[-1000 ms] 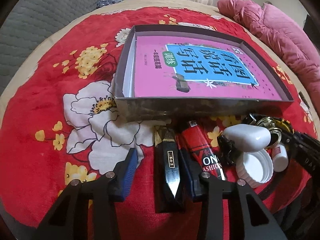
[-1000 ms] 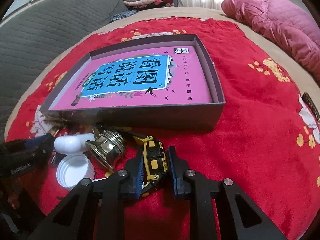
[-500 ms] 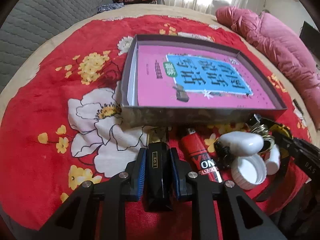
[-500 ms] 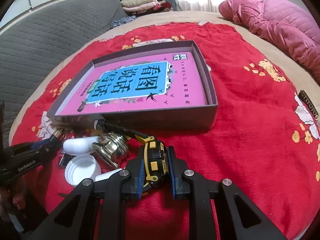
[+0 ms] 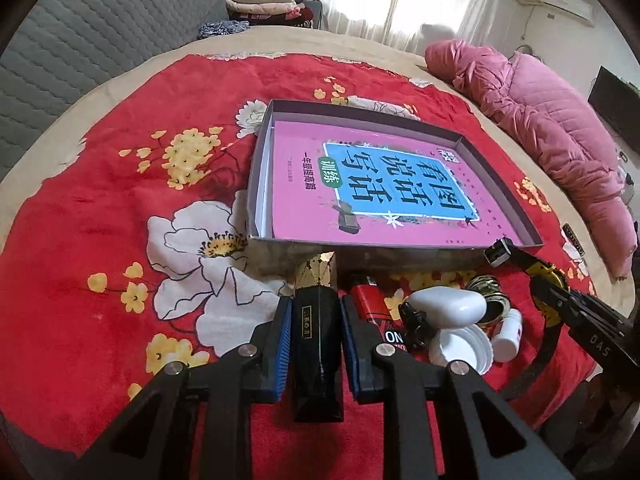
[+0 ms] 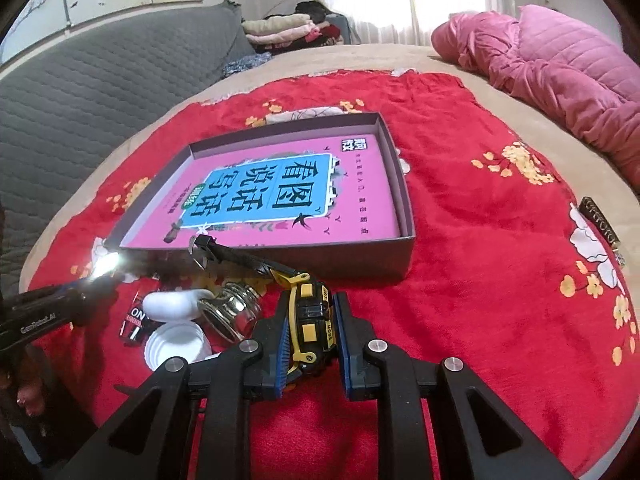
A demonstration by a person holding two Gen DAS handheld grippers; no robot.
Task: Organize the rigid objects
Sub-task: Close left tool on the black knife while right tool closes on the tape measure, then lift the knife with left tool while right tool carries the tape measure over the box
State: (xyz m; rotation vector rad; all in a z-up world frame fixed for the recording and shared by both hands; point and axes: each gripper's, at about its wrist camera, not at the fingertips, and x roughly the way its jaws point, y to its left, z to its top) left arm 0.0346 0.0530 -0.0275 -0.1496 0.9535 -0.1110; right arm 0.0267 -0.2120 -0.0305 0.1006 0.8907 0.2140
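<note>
My left gripper [image 5: 313,343] is shut on a black faceted bottle with a gold cap [image 5: 316,328], lifted a little off the red flowered blanket. My right gripper [image 6: 310,330] is shut on a yellow-and-black wristwatch [image 6: 310,312] whose black strap [image 6: 240,258] reaches toward the box. The same watch [image 5: 540,276] shows at the right of the left wrist view. Straight ahead lies a shallow grey box [image 5: 516,204] [image 6: 404,200] with a pink and blue book [image 5: 384,188] [image 6: 280,196] flat inside it.
Between the grippers lie a red lighter [image 5: 380,316], a white oval container [image 5: 448,310], a white ribbed lid [image 5: 460,348] [image 6: 176,346], a small white bottle [image 5: 508,334] and a shiny brass-coloured jar [image 6: 230,310]. A pink quilted jacket [image 5: 552,120] lies far right, a grey sofa [image 6: 100,80] left.
My left gripper closed on the black bottle and raised it. My right gripper rose with the watch, its strap end now level with the box's near wall.
</note>
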